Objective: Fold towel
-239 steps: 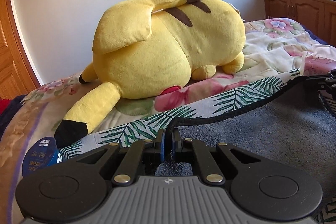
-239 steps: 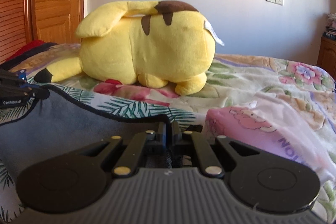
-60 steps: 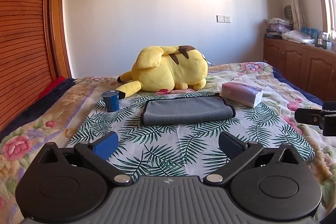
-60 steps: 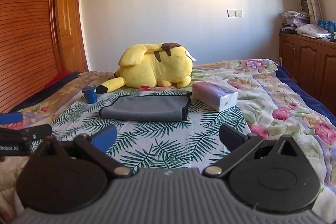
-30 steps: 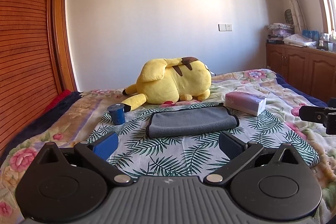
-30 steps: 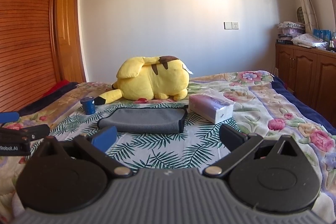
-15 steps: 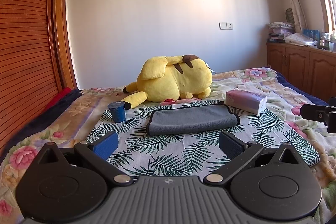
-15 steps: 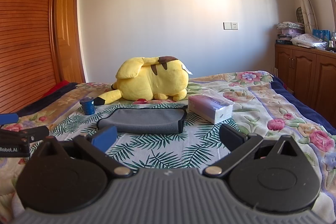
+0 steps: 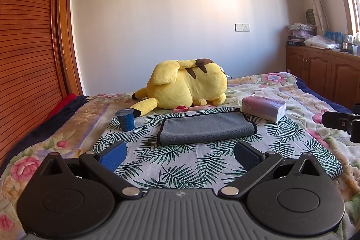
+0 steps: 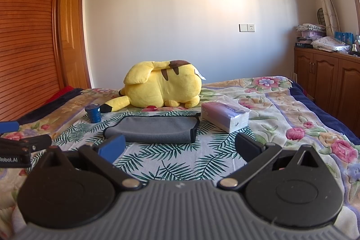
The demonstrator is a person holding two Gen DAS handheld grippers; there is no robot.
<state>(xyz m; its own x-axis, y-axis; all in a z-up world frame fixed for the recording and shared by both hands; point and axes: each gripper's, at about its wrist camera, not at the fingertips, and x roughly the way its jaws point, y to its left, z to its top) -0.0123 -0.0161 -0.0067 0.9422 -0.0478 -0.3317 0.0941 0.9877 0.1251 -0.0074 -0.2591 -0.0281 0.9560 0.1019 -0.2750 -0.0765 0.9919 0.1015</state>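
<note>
Towel [image 9: 205, 129], left wrist view: grey, folded flat on the palm-leaf cloth [image 9: 180, 163] over the bed [image 9: 33, 150], long axis left-right, rounded fold edge toward camera, black-trimmed edges at far side and right end. Blue cup [image 9: 125, 120] stands off its left end, apart. Tissue pack [image 9: 263, 108] near its far-right corner, not touching. Yellow plush [image 9: 186, 89] lies just beyond the far edge. Bare leaf-print cloth between towel and left gripper [image 9: 180, 155]; jaws wide apart, holding nothing. Right gripper's finger shows at the right edge, clear of the towel.

Right wrist view: towel [image 10: 153, 129] center-left, long axis left-right and slightly skewed, trimmed short end at right, fold edge near. Cup [image 10: 93, 113] far-left of it, tissue pack [image 10: 225, 117] just beside its right end with a small gap, plush [image 10: 162, 89] behind. Open cloth [image 10: 180, 163] in front. Right gripper [image 10: 180, 146] jaws spread, empty, well short of the towel. Left gripper [image 10: 20, 147] at the left edge, low over the bed [image 10: 303, 116].
</note>
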